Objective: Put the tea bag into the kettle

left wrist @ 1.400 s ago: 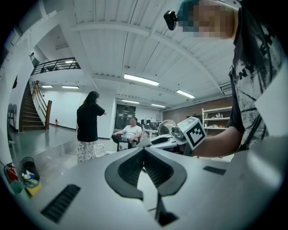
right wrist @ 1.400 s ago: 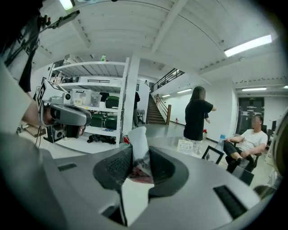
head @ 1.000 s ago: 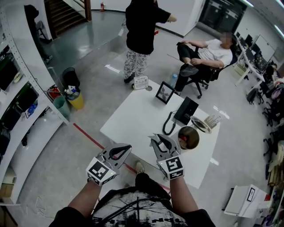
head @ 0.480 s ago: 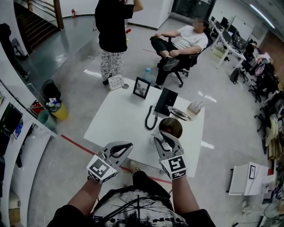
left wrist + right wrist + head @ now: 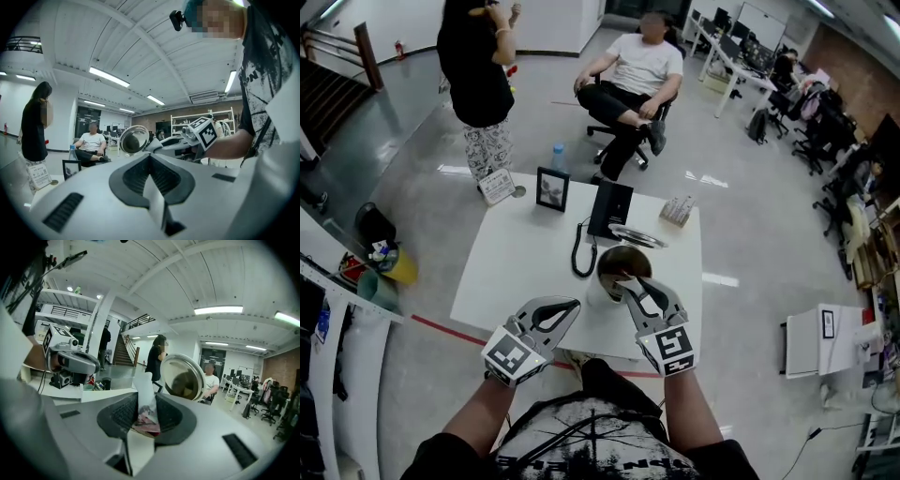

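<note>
tea bag is pinched in the right hand-held gripper, near the mouth of the open kettle on the white surface. it isn't in yet, so lowering and letting go remain. the left hand-held gripper is closed and empty.

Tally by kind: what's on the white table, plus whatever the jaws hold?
Kettle: 1
Silver lid: 1
Black unit with cord: 1
Picture frame: 1
Sign card: 1
Box of packets: 1
Small round object: 1
Tea bag: 1, in the right gripper's jaws
Total: 8
Bottle behind the frame left out: cannot tell if it stands on the table.
</note>
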{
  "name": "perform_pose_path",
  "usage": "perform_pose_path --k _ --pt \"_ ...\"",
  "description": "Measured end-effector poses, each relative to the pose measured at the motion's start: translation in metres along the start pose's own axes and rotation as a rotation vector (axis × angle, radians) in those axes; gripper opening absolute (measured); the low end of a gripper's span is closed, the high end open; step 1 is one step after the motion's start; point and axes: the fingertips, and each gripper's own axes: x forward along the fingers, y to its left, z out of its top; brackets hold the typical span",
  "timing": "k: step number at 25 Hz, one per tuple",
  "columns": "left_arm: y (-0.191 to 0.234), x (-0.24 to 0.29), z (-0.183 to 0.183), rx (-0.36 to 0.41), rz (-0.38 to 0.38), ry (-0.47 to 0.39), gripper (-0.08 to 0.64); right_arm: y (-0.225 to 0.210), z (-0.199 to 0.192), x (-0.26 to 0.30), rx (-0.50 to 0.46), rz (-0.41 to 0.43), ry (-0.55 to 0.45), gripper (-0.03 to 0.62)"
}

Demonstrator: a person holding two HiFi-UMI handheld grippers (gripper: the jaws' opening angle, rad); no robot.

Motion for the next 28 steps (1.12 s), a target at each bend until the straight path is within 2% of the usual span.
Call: perform_pose_path --k 9,18,23,26,28 --pt "0.004 0.028 0.003 -0.003 -0.045 -0.012 0.008 -0.018 -0.004 0.01 0.0 -0.006 0.02 0.11" --pt "0.021 0.029 -0.007 -0.032 -0.027 -0.006 0.009 -0.02 -0.016 0.034 0.008 0.024 0.082 0.114" --pt "0.027 0.031 -0.011 -0.048 -0.018 -0.005 0.008 -0.021 -0.023 0.039 0.028 0.034 0.116 0.138" --pt "0.028 0.031 -0.01 -0.052 -0.018 -0.005 0.008 -0.018 -0.026 0.041 0.025 0.049 0.14 0.191" --pt "0.028 0.031 -0.009 -0.051 -0.019 -0.009 0.009 -0.017 -0.027 0.042 0.022 0.047 0.148 0.199"
